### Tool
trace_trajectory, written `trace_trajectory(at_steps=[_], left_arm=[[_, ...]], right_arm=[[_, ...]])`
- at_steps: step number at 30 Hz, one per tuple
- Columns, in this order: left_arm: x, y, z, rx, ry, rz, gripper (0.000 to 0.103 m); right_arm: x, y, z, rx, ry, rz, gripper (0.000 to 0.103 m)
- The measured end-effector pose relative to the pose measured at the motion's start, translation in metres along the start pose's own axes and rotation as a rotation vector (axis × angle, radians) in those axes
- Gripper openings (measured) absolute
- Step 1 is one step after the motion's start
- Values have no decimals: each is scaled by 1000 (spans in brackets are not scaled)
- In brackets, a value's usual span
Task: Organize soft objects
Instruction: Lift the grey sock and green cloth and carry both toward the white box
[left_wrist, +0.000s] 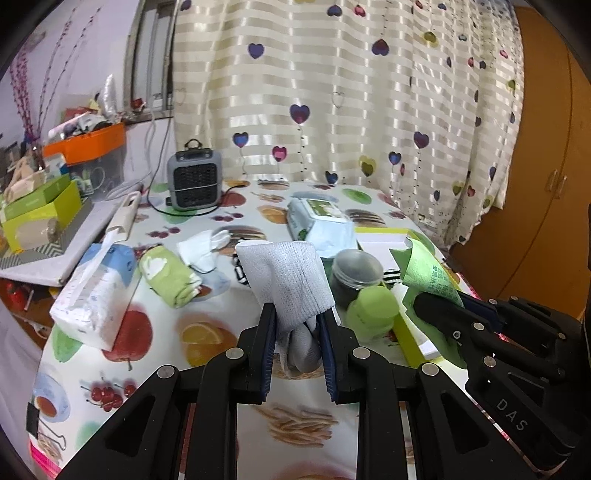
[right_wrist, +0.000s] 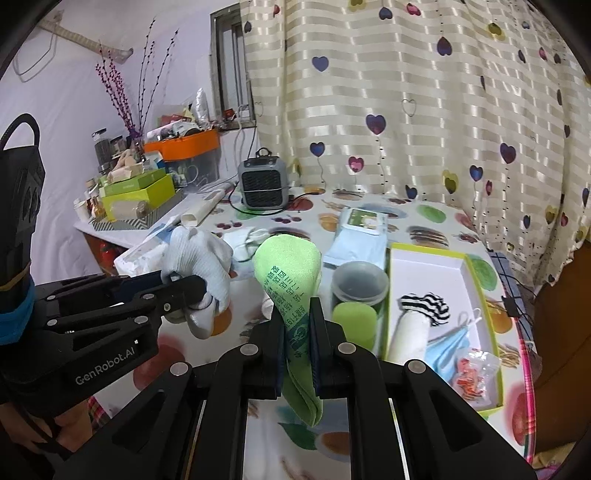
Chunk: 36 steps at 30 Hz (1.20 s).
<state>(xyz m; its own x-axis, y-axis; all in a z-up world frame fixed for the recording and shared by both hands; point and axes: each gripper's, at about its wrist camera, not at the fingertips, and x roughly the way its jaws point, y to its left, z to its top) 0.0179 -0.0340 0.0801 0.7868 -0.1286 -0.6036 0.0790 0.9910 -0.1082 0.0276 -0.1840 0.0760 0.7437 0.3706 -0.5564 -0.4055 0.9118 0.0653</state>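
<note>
Both grippers are mid-carry, each clenched on a sock above the table: the left gripper (left_wrist: 297, 325) pinches a white sock (left_wrist: 286, 278), the right gripper (right_wrist: 297, 332) a green sock (right_wrist: 290, 273). The likely next move is lowering them into the open box (right_wrist: 424, 258) at the table's right edge, beside the striped sock (right_wrist: 424, 308). The socks' lower ends hang hidden behind the fingers.
</note>
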Motion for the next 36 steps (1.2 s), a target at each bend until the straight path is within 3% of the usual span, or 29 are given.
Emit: trace_trajectory(at_steps=[36], left_arm=[[48, -77, 10, 128, 54, -78, 21]], right_arm=[[-5, -78, -16, 118, 13, -90, 11]])
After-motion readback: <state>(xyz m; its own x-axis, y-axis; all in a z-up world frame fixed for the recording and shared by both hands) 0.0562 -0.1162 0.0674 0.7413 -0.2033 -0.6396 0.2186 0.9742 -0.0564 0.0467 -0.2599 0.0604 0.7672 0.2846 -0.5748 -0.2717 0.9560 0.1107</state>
